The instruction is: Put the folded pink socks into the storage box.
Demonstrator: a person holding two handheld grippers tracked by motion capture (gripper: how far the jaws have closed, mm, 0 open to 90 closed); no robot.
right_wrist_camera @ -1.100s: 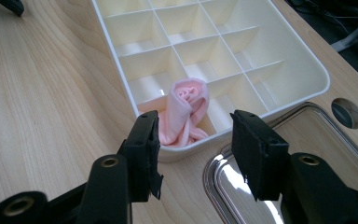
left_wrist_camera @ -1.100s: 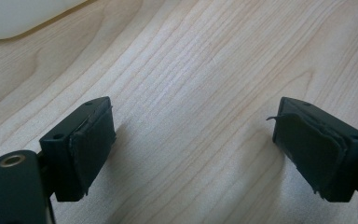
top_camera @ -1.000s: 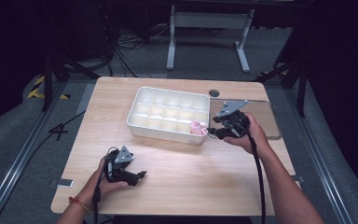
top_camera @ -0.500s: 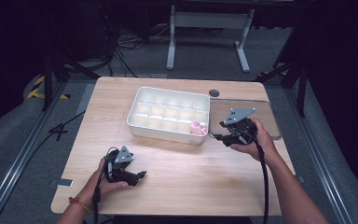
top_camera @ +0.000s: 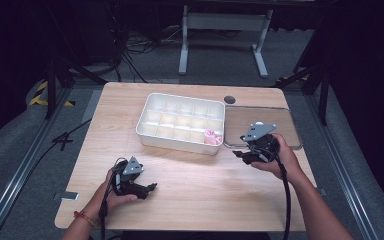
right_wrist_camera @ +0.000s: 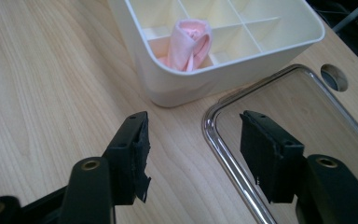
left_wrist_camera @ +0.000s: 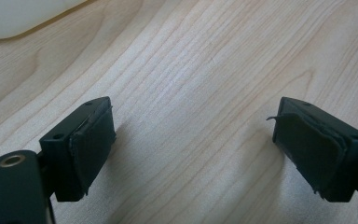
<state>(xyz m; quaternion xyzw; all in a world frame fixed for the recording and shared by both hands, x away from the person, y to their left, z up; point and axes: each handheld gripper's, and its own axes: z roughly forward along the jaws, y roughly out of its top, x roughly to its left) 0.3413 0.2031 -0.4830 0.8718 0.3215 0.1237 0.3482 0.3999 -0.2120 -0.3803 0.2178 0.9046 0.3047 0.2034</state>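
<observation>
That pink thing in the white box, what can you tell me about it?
The pink thing looks like a soft cloth rolled into a small bundle. It stands upright in a corner compartment of the white divided box, the corner nearest the clear lid lying on the table. It leans against the compartment's walls. Neither gripper touches it; the right gripper is open, nearby.

a recording lab or studio set-up, not a home

a lone light-wood counter (top_camera: pixel 190 195) with a cable hole (top_camera: pixel 229 99) stands under bright light while everything around it is dark; grey carpet floor (top_camera: pixel 10 165) with metal rails (top_camera: pixel 22 167) running along both sides, yellow-black hazard tape (top_camera: pixel 40 93) on the floor, loose black cables (top_camera: pixel 130 47) behind, and the grey metal legs of a stand (top_camera: pixel 222 22) at the back; both hand-held tools trail cables.
</observation>
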